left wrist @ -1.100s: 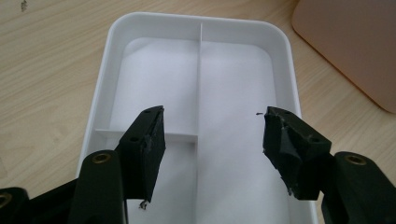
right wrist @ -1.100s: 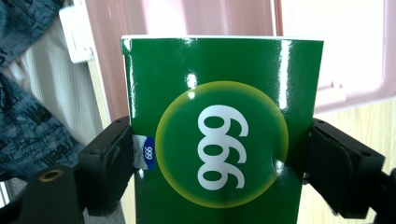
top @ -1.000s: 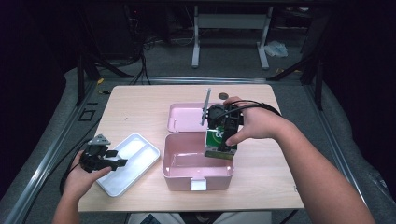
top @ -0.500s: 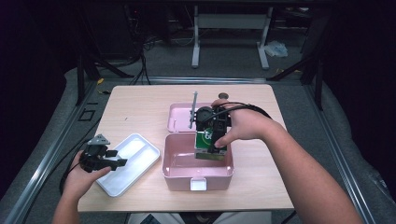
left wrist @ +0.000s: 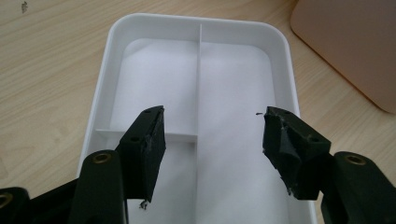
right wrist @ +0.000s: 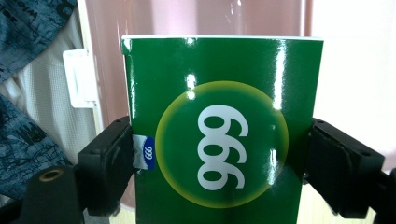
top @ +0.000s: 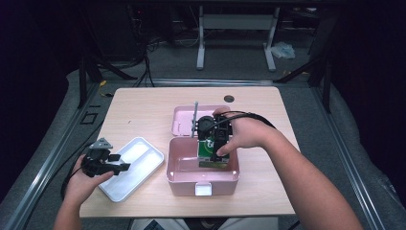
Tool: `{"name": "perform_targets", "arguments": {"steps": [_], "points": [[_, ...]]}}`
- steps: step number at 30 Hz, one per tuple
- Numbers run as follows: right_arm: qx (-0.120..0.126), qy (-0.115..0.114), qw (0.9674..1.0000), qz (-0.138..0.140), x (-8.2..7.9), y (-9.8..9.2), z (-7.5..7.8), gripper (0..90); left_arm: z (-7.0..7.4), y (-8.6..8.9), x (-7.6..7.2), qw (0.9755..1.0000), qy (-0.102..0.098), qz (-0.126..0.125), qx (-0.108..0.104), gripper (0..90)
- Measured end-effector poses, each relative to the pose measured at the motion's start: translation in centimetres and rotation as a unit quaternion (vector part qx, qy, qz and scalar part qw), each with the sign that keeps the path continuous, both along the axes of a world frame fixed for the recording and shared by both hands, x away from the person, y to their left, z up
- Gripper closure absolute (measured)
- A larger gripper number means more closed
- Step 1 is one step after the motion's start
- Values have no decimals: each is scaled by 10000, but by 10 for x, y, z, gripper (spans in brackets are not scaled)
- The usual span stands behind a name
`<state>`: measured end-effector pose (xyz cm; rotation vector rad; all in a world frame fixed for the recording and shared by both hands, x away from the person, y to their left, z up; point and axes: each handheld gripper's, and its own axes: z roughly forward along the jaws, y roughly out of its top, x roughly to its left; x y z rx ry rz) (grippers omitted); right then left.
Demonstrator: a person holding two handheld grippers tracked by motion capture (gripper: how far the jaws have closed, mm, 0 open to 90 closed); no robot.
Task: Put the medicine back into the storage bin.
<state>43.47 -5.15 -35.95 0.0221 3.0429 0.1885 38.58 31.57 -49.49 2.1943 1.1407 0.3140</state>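
Glossy green cardboard, a flat rectangular box (right wrist: 219, 135) printed with a yellow-ringed circle and white "999", is sitting clamped between the right gripper (top: 214, 143) jaws inside the open pink plastic case (top: 203, 178). Over the smooth white divided tray (left wrist: 196, 70) on the pale wood-grain surface (top: 143, 112), the left gripper (left wrist: 212, 140) is hovering with jaws apart.
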Motion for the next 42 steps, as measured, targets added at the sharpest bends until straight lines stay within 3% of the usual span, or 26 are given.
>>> {"name": "perform_targets", "arguments": {"steps": [5,6,14,18,32,42], "points": [[-140,-45,9999,-21,2,-1,-13,165,0,0,0,10000,8,2,1,392],[-62,18,10000,-18,3,-2,-18,165,0,0,0,10000,5,-3,3,392],[-170,-38,9998,-32,5,-4,-38,164,-1,-1,0,10000,20,-29,35,394],[-148,46,9999,-48,6,-4,-51,164,-1,0,0,10000,16,-7,15,395],[-152,105,9997,-161,9,-5,-74,162,-1,-1,0,10000,27,-5,26,395],[-212,100,9994,-248,12,-8,-80,159,-2,-1,0,10000,39,-3,33,395]]}}
